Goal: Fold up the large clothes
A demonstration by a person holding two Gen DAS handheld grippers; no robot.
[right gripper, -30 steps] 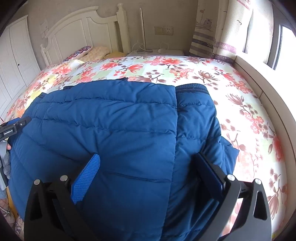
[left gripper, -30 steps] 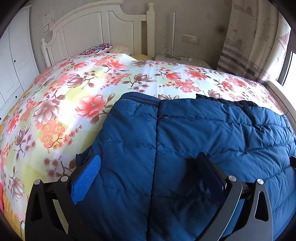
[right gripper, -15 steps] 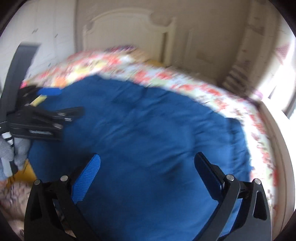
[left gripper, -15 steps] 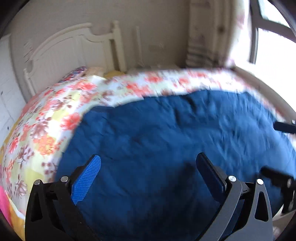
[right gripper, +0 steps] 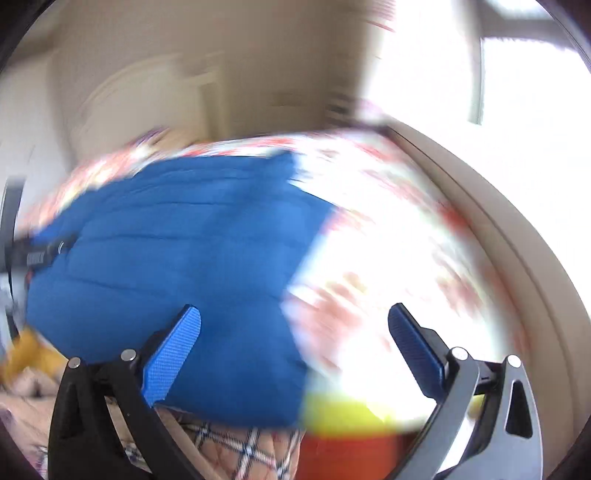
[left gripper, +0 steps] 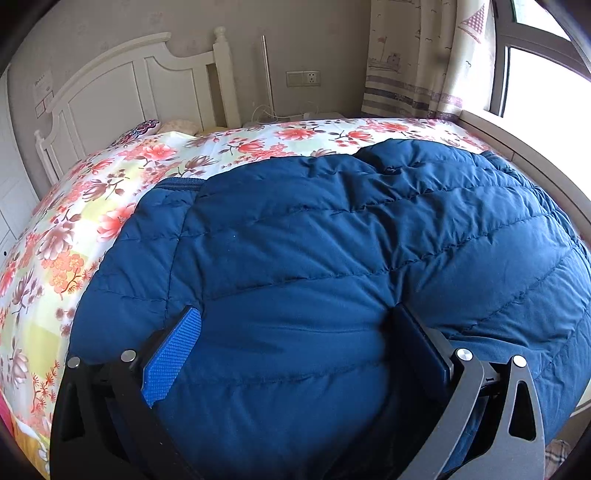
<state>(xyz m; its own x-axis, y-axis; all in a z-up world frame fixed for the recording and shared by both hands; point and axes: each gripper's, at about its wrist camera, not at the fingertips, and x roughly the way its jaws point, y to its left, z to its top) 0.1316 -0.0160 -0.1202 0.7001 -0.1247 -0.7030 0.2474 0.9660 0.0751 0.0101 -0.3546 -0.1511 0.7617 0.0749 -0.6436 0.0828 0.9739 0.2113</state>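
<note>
A navy blue quilted jacket is seen, stitched in horizontal channels. The bed cover is printed with coral, red and brown flowers on a white and pale yellow ground. The headboard is painted white, and the wall is beige-grey. The curtain is cream, patterned with purple-grey stripes and small drawings. The left gripper is black, one of its fingers padded in textured bright blue. In the blurred right wrist view, the right gripper is black with blue pads, and a plaid fabric in beige, white and dark blue is visible.
</note>
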